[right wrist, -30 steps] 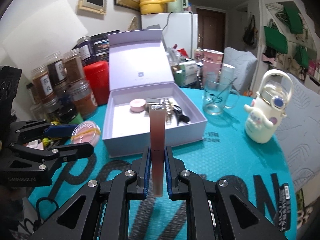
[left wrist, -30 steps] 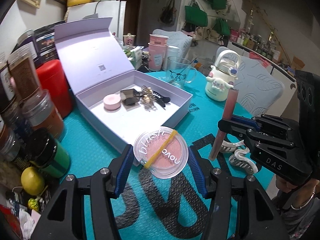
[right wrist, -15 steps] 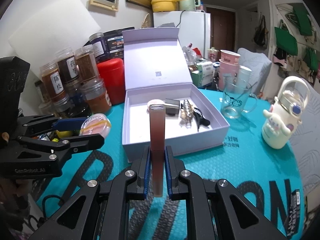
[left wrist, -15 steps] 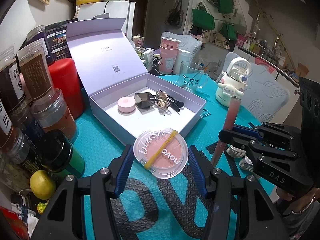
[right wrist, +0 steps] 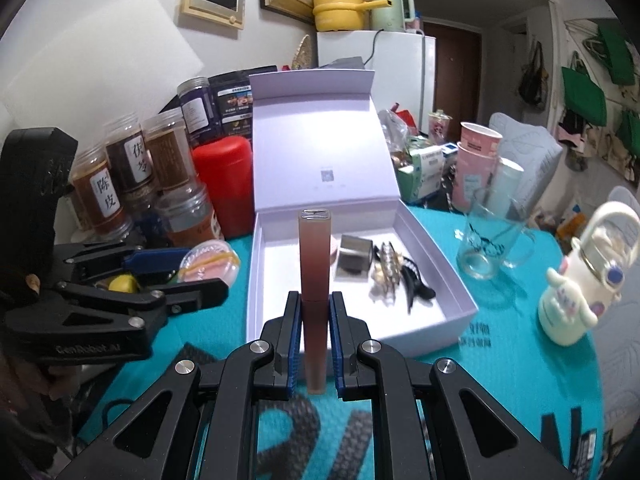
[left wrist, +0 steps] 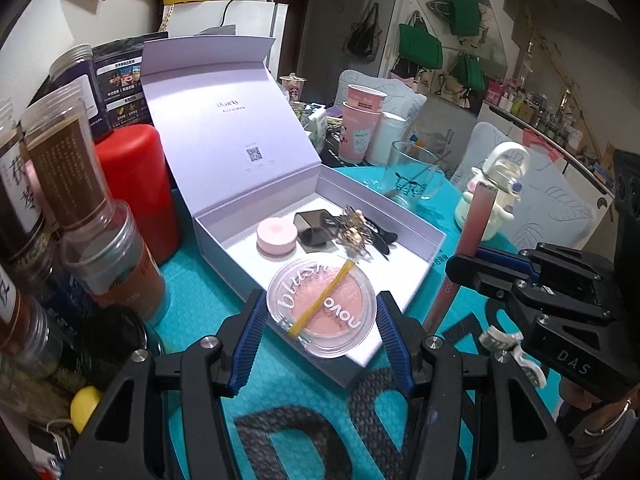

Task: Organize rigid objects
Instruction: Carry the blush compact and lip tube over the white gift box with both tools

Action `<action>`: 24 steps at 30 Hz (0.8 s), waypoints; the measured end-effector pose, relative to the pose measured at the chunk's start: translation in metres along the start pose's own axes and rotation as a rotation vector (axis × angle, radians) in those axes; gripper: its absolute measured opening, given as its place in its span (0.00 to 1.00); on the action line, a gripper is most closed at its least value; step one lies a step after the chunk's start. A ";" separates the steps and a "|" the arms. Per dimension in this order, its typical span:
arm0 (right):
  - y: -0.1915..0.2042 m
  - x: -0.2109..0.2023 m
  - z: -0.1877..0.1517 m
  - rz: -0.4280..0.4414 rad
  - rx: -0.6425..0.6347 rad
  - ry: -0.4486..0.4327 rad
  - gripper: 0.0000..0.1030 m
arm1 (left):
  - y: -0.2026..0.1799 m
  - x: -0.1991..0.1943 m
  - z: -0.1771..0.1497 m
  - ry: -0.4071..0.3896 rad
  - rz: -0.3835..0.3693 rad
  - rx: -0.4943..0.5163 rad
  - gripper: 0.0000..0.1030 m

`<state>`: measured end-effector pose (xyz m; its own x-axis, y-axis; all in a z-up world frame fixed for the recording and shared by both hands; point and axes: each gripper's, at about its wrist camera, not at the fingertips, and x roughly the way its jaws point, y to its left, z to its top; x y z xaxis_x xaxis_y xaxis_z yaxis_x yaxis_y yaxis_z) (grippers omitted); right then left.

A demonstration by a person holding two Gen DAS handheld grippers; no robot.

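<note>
The left gripper [left wrist: 320, 320] holds a round blush compact [left wrist: 321, 309] between its pads, above the near corner of the open lilac box [left wrist: 224, 224]. The right gripper [right wrist: 314, 344] is clamped on an upright lip gloss tube [right wrist: 315, 264], in front of the box. Beyond both, a pink jar [left wrist: 277, 237], a mirror [left wrist: 314, 227] and hair clips [left wrist: 356, 232] lie inside.

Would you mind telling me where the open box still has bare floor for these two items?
The box is bare along its left side and front, between the left wall and the mirror. The right-rear is crowded: pink compact, mirror, hair clips.
</note>
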<state>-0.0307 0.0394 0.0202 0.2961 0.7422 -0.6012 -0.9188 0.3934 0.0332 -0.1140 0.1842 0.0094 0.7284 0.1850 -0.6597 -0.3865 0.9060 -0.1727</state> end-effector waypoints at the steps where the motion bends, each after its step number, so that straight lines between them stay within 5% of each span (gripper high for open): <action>1: 0.000 0.002 0.003 0.002 -0.001 -0.003 0.13 | 0.001 0.002 0.003 0.001 0.000 -0.002 0.53; 24: -0.036 0.066 0.057 -0.018 0.039 -0.033 0.13 | 0.024 0.056 0.067 -0.026 0.080 -0.005 0.53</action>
<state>0.0368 0.1050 0.0250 0.3219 0.7522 -0.5750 -0.9025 0.4273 0.0537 -0.0442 0.2415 0.0177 0.7093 0.2663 -0.6526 -0.4465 0.8862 -0.1237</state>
